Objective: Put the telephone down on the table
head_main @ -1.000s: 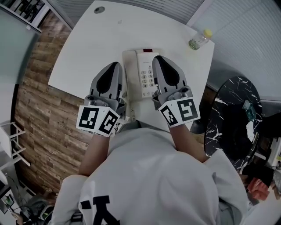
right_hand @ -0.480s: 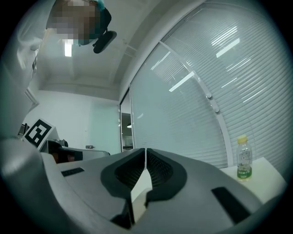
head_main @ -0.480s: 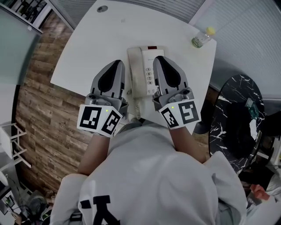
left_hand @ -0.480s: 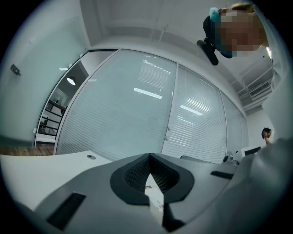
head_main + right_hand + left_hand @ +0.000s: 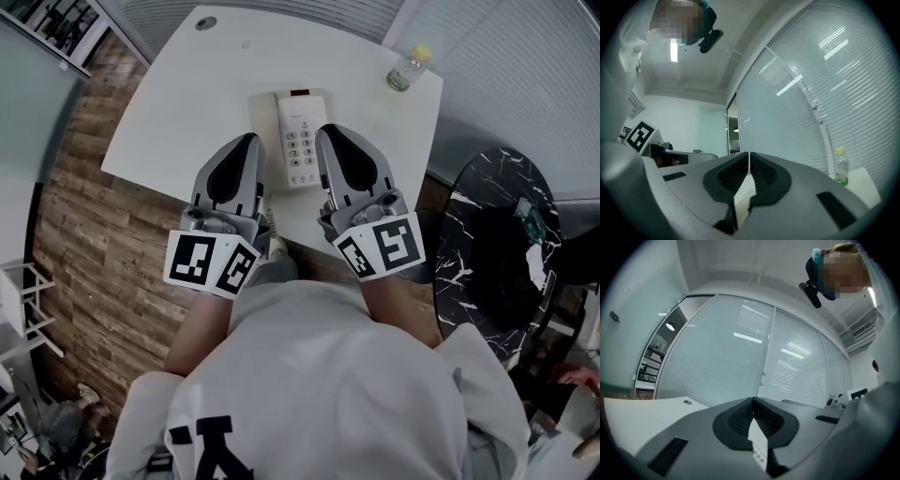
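Between the tips of the two grippers, the telephone (image 5: 291,131) lay flat on the white table (image 5: 178,112), keypad up, and that spot was where the change showed. A second earlier its body had run well back between the two tools, almost to their marker cubes. Now only its near part sat level with their tips, and the rest stretched out ahead of them. Both hands had drawn back toward the person, while the telephone looked to have kept its place on the table, or nearly so. I judged from this that the set-down was already made and the hands were clearing off, so little of the task remained beyond getting clear without snagging the telephone. The left gripper (image 5: 249,142) had its jaws fully together, the dark pads meeting at the tip with nothing between them. Beneath them its own view showed only a white sliver of the telephone with a few keys. The right gripper (image 5: 325,131) was likewise closed, with a hairline seam between its pads and nothing caught in it. Whether either tool's flank brushed the telephone's edge could not be told from above, where the left one overlapped the handset side. A small bottle (image 5: 405,70) stood well ahead and to the right of the right gripper, near the table's far corner.
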Demonstrator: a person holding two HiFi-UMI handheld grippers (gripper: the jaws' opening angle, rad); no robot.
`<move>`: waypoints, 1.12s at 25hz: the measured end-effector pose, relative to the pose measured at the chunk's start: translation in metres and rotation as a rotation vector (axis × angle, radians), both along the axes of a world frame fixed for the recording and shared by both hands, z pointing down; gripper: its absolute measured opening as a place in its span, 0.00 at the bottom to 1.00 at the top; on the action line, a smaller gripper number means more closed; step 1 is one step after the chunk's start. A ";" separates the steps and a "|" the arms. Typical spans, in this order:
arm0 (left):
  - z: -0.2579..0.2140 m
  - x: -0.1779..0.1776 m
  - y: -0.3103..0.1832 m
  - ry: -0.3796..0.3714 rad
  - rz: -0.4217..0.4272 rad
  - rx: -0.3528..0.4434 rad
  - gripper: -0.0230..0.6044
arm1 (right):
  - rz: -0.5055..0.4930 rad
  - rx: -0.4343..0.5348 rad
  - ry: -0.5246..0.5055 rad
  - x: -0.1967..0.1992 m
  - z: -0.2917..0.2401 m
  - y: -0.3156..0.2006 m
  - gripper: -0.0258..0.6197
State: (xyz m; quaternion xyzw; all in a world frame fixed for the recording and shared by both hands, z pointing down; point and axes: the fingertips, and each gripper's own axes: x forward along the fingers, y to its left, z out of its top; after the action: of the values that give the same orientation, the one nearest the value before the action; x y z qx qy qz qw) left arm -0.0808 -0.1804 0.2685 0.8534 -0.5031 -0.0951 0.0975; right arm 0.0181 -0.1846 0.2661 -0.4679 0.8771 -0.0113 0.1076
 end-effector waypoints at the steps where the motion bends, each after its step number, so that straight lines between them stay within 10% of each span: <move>1: -0.001 0.006 0.007 -0.003 0.002 0.006 0.04 | -0.005 0.002 0.004 0.003 -0.001 0.006 0.09; 28: -0.022 0.075 0.185 0.000 -0.081 0.095 0.04 | -0.165 0.036 0.022 0.050 -0.012 0.173 0.09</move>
State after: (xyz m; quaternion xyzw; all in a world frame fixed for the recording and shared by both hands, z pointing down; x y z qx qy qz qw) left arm -0.0059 0.0050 0.2466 0.8361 -0.5320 -0.1228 0.0530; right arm 0.0685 -0.0115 0.2544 -0.3921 0.9139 0.0007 0.1051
